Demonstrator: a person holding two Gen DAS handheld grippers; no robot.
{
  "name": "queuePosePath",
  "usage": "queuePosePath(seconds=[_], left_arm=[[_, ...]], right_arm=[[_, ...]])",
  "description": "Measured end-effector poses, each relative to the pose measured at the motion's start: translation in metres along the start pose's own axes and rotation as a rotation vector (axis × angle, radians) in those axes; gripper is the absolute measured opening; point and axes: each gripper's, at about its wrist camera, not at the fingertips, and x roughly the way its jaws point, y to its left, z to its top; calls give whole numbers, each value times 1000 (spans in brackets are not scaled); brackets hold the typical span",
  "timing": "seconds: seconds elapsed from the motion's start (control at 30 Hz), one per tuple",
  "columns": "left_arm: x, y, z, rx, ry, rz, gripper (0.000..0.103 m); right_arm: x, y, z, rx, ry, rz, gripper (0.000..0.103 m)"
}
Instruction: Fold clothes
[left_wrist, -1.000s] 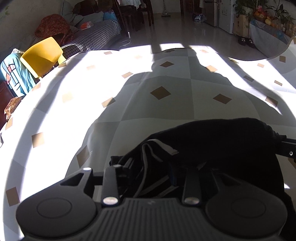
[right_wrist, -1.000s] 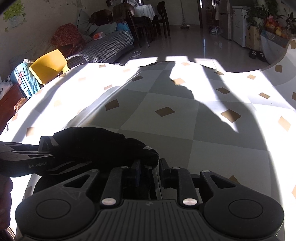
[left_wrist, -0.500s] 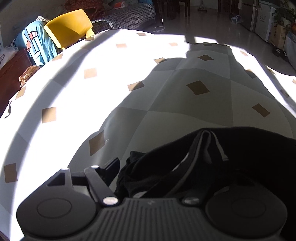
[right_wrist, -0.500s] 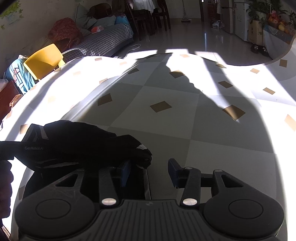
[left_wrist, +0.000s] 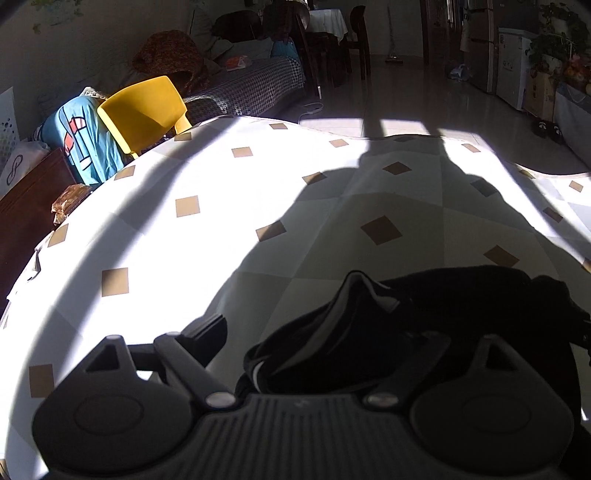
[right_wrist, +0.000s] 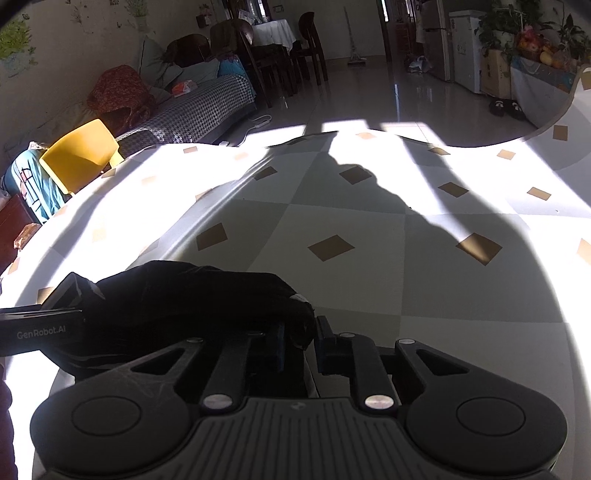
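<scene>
**Ana:** Sunlit, the checked tablecloth (left_wrist: 155, 258) ran under everything. Nearest the left gripper (left_wrist: 325, 332), what lay where?

**Ben:** The dark garment (left_wrist: 424, 317) sat heaped right against it, filling the gap and spreading toward that view's right. The jaws stood wide and were opening; its left finger (left_wrist: 207, 328) hung clear over bare cloth, so nothing was clamped there.

**Ana:** And the right gripper (right_wrist: 301, 343)?

**Ben:** Its jaws were narrow and closing, with the garment's right-hand corner between them. The pads seemed to pinch that corner, though shadow made it hard to confirm.

**Ana:** So which way did the garment run?

**Ben:** Its long axis ran side to side between the two grippers, from the right one's fingertips leftward to the other tool. The right hand looked to be the one in charge of any coming fold.

**Ana:** Farther off?

**Ben:** Open tablecloth, then a yellow chair (left_wrist: 144, 110) past the far edge.
</scene>
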Motion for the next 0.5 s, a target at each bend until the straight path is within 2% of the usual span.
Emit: queuePosePath(seconds=[0.1, 0.2, 0.33, 0.37, 0.4, 0.43, 0.5], left_arm=[[-9, -7, 0, 35, -45, 15, 91], [-14, -14, -2, 64, -72, 11, 91], [-15, -28, -10, 127, -73, -11, 94], [-14, -31, -12, 142, -67, -18, 94], [-11, -35, -14, 161, -50, -29, 95], [-5, -38, -17, 172, -17, -48, 95], [6, -43, -21, 190, 51, -84, 95]], right_arm=[[5, 0, 1, 25, 0, -5, 16], [8, -7, 6, 125, 19, 17, 16], [10, -17, 12, 222, 31, 43, 18], [12, -16, 13, 216, 40, 40, 20], [13, -15, 13, 207, 54, 34, 30], [14, -15, 14, 200, 65, 30, 35], [14, -16, 14, 195, 76, 33, 39]])
